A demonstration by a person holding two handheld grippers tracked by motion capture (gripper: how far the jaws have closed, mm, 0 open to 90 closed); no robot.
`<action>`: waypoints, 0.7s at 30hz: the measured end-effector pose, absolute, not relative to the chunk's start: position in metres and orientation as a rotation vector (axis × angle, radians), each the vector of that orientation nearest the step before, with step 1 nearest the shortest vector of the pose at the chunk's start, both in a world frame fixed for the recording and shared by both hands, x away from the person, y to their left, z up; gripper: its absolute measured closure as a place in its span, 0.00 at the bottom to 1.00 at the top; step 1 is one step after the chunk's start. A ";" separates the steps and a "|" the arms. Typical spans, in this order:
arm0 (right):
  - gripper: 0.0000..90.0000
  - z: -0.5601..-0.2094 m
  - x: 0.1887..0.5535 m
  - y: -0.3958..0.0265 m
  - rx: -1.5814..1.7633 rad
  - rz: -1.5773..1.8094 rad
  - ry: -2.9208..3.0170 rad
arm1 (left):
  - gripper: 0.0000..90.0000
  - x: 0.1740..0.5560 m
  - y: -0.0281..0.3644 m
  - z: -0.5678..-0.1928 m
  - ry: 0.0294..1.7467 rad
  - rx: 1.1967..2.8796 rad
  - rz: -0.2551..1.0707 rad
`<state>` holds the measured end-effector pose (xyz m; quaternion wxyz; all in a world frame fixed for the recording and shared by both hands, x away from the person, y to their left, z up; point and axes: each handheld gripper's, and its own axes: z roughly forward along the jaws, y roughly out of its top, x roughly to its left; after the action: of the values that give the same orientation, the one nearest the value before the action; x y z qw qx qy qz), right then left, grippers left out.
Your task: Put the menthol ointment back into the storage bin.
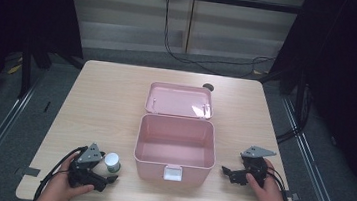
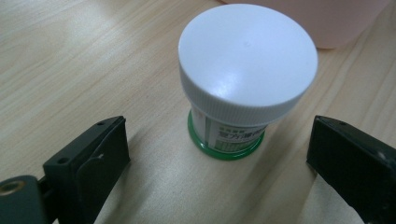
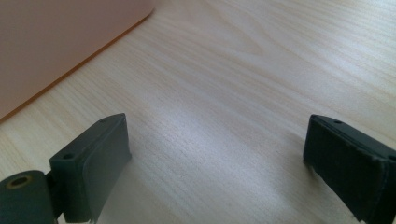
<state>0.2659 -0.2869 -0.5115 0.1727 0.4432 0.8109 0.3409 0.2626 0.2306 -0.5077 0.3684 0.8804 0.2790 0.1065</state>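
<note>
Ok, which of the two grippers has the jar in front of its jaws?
The left gripper: the white-capped jar stands upright just ahead of its open jaws, untouched. The right gripper faces bare table.

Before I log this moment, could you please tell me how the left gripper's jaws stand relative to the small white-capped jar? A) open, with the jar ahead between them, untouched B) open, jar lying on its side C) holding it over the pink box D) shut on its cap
A: in the left gripper view the jar stands upright on the table, clear of the open jaws of the left gripper.
</note>
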 end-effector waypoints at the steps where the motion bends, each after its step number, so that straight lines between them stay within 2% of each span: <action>1: 0.07 -0.512 0.266 -0.287 1.258 0.967 2.301 | 0.06 0.262 0.230 -0.508 0.718 2.260 0.274; 8: 0.07 -0.511 0.266 -0.287 1.258 0.963 2.300 | 0.07 0.259 0.222 -0.498 0.830 2.339 0.248; 9: 0.07 -0.511 0.266 -0.287 1.258 0.964 2.300 | 0.10 0.258 0.221 -0.495 0.837 2.365 0.249; 10: 0.07 -0.511 0.266 -0.287 1.257 0.966 2.301 | 0.19 0.257 0.220 -0.492 0.832 2.386 0.237; 21: 0.07 -0.511 0.266 -0.287 1.258 0.963 2.300 | 0.22 0.254 0.213 -0.475 0.934 2.578 0.074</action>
<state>0.2659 -0.2870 -0.5114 0.1734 0.4435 0.8111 0.3397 0.2536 0.2134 -0.4752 0.1980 0.9213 0.3337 0.0263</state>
